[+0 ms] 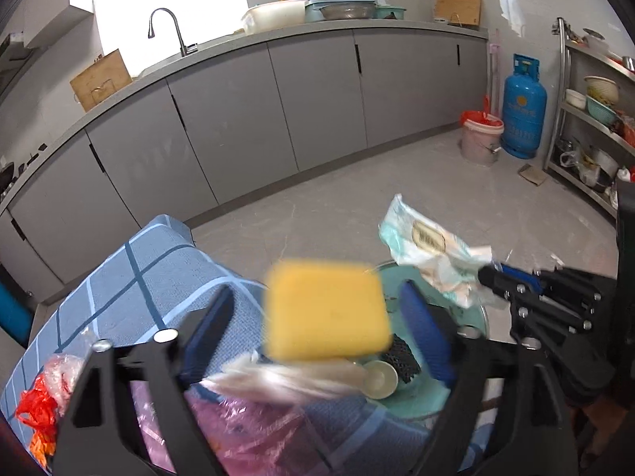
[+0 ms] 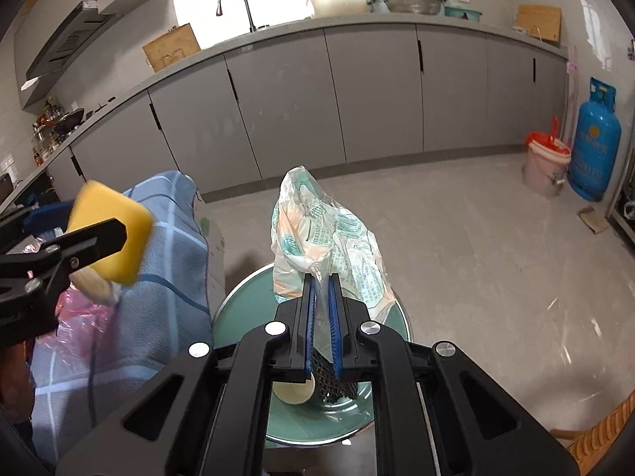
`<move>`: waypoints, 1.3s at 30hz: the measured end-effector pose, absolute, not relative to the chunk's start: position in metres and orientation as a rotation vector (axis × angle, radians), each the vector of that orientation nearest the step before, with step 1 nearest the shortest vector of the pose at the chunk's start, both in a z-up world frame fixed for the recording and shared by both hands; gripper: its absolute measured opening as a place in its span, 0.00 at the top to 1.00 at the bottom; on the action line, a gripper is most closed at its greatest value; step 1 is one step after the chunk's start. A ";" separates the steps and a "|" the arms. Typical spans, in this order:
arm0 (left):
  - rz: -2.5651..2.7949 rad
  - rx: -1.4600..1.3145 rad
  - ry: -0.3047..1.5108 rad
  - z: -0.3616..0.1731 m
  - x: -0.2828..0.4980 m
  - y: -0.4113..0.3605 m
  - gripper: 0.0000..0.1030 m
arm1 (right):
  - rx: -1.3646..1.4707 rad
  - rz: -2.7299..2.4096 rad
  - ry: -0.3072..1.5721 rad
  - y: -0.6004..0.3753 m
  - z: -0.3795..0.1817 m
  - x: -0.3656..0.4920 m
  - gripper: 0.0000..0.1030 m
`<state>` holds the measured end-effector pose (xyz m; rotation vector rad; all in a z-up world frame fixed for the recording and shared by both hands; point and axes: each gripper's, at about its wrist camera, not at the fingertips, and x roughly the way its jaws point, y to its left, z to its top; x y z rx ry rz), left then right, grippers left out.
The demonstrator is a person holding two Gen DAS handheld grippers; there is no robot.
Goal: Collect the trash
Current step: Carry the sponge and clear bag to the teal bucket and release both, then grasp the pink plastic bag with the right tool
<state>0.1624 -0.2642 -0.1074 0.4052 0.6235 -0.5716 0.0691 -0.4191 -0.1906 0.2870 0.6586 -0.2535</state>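
Note:
A blurred yellow sponge point(image 1: 327, 311) hangs between the wide-apart fingers of my left gripper point(image 1: 317, 329), touching neither; it also shows in the right wrist view point(image 2: 113, 232) beside the left gripper's fingers point(image 2: 99, 238). My right gripper point(image 2: 322, 283) is shut on a crumpled white-green plastic wrapper point(image 2: 325, 238), held above a green round bin point(image 2: 246, 309). The wrapper point(image 1: 432, 250) and right gripper point(image 1: 492, 277) show at right in the left wrist view. The bin point(image 1: 420, 400) holds a cream cup point(image 1: 379, 379) and a black mesh piece point(image 1: 399, 359).
A blue checked cloth point(image 1: 158, 289) covers the table, with pink plastic point(image 1: 246, 428), red plastic point(image 1: 35, 408) and a pale wrapper point(image 1: 278, 380). Grey cabinets point(image 1: 278, 107) stand behind. A pink bucket point(image 1: 480, 139), blue gas cylinder point(image 1: 524, 107) and metal shelf point(image 1: 591, 119) stand right.

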 end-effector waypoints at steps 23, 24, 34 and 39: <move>-0.367 0.345 0.587 -0.074 0.165 -0.164 0.04 | 0.327 -0.268 0.727 -0.401 -0.221 0.078 0.31; -0.343 0.338 0.585 -0.072 0.166 -0.154 0.04 | 0.325 -0.257 0.721 -0.396 -0.217 0.077 0.30; -0.128 0.286 0.608 -0.067 0.161 -0.042 0.04 | 0.265 -0.115 0.623 -0.328 -0.160 0.077 0.24; 0.015 0.256 0.640 -0.072 0.154 0.032 0.04 | 0.209 -0.042 0.567 -0.288 -0.130 0.078 0.19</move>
